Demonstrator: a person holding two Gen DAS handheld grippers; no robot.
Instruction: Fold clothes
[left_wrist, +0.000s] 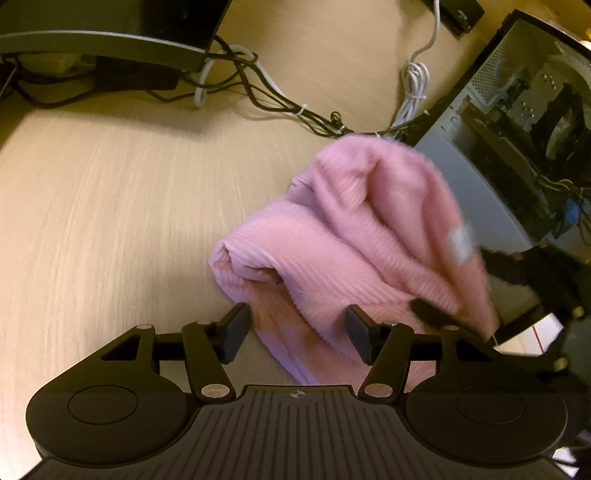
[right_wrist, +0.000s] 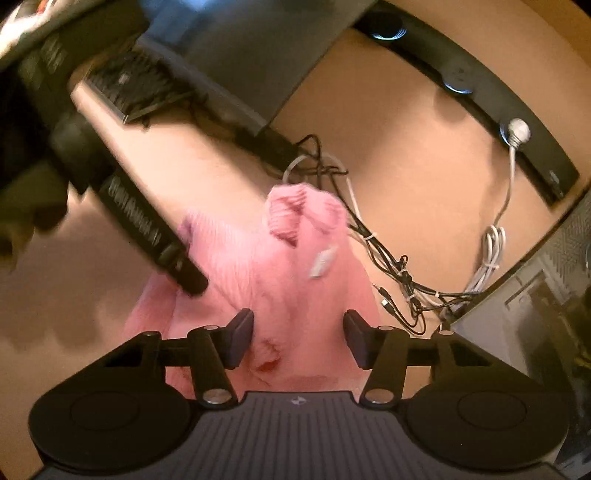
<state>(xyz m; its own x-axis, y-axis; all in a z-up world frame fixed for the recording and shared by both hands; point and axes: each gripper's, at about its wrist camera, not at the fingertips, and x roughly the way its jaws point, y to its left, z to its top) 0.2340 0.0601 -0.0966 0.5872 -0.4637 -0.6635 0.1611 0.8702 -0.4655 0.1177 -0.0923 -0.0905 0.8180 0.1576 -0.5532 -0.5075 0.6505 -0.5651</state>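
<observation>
A pink ribbed knit garment (left_wrist: 354, 236) lies bunched in a folded heap on the light wood desk (left_wrist: 110, 206), with a small white label (left_wrist: 460, 240) on top. My left gripper (left_wrist: 298, 334) is open, its fingers either side of the garment's near edge. My right gripper (right_wrist: 298, 338) is open above the same pink garment (right_wrist: 280, 273), which shows its label (right_wrist: 323, 264). The right gripper's dark finger (left_wrist: 439, 314) shows at the garment's right side in the left wrist view. The left gripper's body (right_wrist: 147, 229) crosses the right wrist view at the garment's left.
An open computer case (left_wrist: 517, 147) stands right of the garment. Black and white cables (left_wrist: 280, 99) run along the desk's back. A monitor base (left_wrist: 103, 48) is at the back left. A keyboard (right_wrist: 125, 85) and a power strip (right_wrist: 491, 110) lie farther back.
</observation>
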